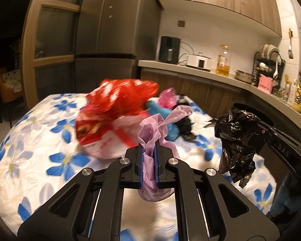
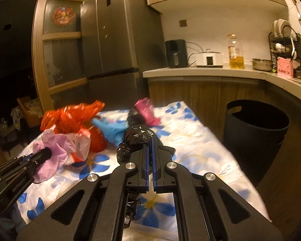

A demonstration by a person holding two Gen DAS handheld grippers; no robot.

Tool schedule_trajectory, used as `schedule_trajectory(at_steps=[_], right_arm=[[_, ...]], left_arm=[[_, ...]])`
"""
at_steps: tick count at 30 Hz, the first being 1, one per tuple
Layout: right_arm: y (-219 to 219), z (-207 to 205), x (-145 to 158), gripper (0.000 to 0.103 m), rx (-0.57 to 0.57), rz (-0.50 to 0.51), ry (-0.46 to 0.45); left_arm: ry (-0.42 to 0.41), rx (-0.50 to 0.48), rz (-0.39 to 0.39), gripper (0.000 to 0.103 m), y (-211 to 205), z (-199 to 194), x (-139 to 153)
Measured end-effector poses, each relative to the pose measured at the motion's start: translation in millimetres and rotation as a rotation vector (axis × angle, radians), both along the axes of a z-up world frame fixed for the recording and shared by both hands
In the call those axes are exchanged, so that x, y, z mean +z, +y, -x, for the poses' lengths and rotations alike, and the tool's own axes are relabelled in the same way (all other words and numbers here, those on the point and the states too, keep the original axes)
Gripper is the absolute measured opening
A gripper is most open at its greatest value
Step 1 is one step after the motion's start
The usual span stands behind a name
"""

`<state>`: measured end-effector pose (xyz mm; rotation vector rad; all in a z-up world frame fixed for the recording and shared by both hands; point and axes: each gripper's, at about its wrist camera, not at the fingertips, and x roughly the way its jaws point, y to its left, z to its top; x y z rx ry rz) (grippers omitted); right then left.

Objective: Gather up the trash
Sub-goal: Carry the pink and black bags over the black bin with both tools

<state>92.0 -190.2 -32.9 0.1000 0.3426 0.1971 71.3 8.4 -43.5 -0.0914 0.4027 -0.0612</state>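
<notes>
My left gripper [image 1: 149, 149] is shut on a lilac plastic bag [image 1: 150, 136], which bulges above and below the blue pads; the same lilac bag [image 2: 54, 148] and left gripper [image 2: 45, 153] show at the left of the right wrist view. My right gripper [image 2: 151, 146] is shut on a crumpled black plastic bag [image 2: 137, 135], which hangs above the table in the left wrist view [image 1: 236, 138]. On the flowered tablecloth [image 1: 40, 140] lie a red and white snack bag [image 1: 114, 108], a blue bag [image 2: 112, 129], a pink wrapper [image 2: 146, 110] and another black bag [image 1: 185, 124].
A black round bin [image 2: 254, 128] stands on the floor to the right of the table, below the kitchen counter [image 2: 210, 72]. A dark fridge [image 2: 114, 40] and a wooden door [image 2: 60, 50] stand behind the table. An oil bottle [image 2: 235, 52] and appliances stand on the counter.
</notes>
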Motion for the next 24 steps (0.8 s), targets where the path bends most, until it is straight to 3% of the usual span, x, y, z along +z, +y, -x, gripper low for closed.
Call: schedule_trajectory(at_steps=[11,24], right_arm=[[-67.6,-6.9,28.3,0.004,-0.162,-0.011,-0.074],[-159.2,-41.2,45.9,0.004,-0.395,-0.036,-0.139]], left_arm=[[-0.097,-0.159,-0.011,0.007,-83.0,-39.3,41.4],[-0.152,-0.349,0.014,0.007,-201.5,-116.6,63.4]])
